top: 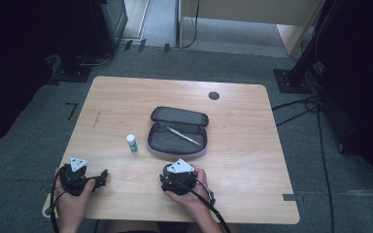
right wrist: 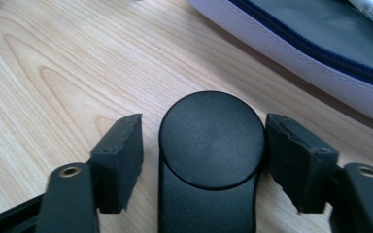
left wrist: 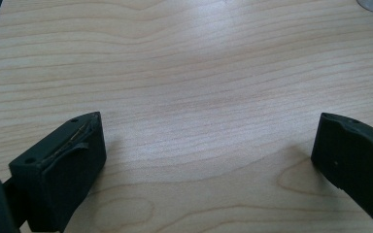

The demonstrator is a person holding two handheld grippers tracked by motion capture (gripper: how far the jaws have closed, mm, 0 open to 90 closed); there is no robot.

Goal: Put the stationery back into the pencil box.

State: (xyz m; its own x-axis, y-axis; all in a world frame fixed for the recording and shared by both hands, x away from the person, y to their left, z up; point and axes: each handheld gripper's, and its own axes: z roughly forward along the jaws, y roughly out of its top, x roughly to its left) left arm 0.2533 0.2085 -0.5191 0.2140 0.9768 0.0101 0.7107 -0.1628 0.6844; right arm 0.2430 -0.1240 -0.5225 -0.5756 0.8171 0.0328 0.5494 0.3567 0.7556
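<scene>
Wooden table (top: 252, 160) lies bare between pencil case (top: 177, 138) and near edge.

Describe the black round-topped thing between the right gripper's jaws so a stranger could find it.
Start at the open pencil case in the middle of the wooden table. Just in front of its near edge sits a black round-topped object, between the jaws of the right gripper. Unlike the white glue stick, it is matte black and domed.

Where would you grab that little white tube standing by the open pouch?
Around its white body, just under the green cap. The tube stands upright and apart from the pouch, so I'd bring the left claw in level from the near side, jaws on either side of it.
</scene>
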